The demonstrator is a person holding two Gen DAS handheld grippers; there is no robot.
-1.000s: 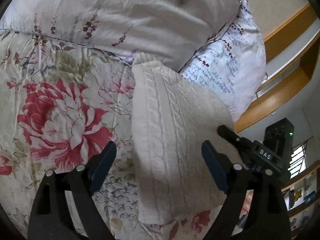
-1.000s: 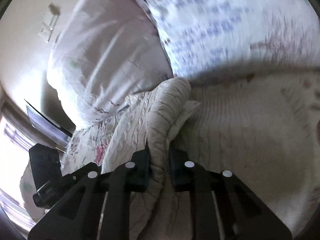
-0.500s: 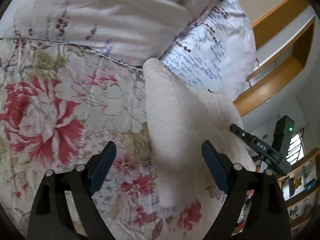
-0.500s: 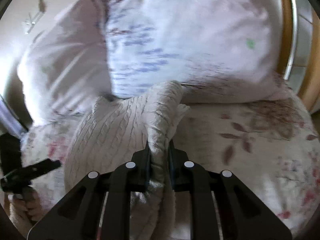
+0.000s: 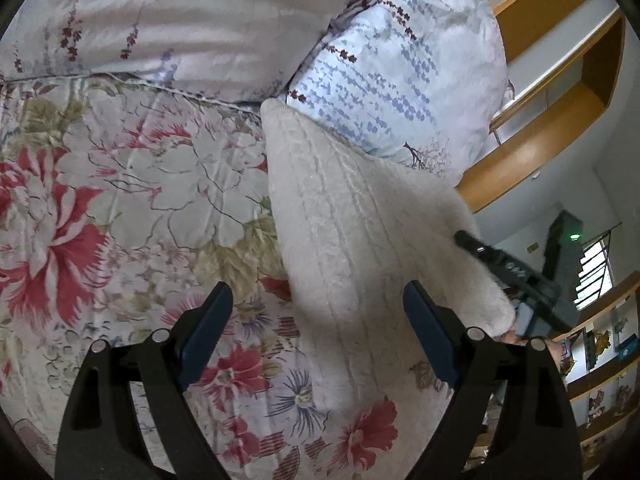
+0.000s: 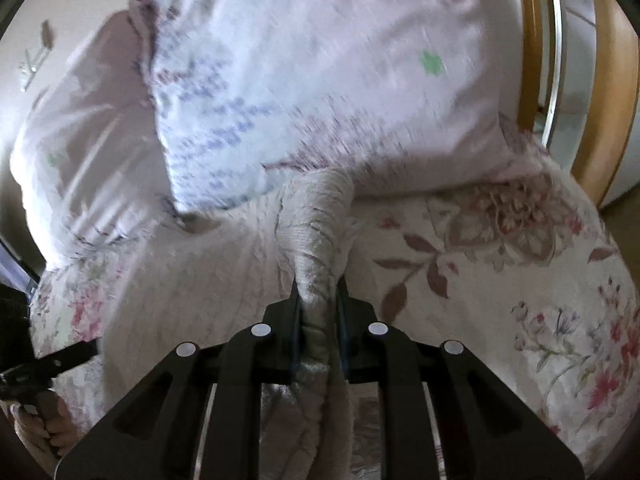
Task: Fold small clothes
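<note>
A cream cable-knit garment (image 5: 352,248) lies stretched over the floral bedspread, one end lifted at the right. My right gripper (image 6: 318,300) is shut on a bunched fold of that knit garment (image 6: 316,240), which rises in a roll between the pads. My left gripper (image 5: 318,320) stands open above the near part of the knit, its blue pads wide apart and touching nothing. The right gripper (image 5: 516,272) shows as a dark tool at the garment's right edge in the left wrist view. The left gripper's tip (image 6: 48,360) and a hand show at the far left of the right wrist view.
Two pale printed pillows (image 5: 400,60) sit at the head of the bed right behind the garment. A wooden headboard shelf (image 5: 560,120) runs beyond them. The floral bedspread (image 5: 120,200) spreads to the left. Shelves with small items (image 5: 600,360) stand at the far right.
The right gripper has carried its fold of knit to the right, drawing the garment into a longer, narrower strip. The left gripper slid sideways over the bedspread, still open.
</note>
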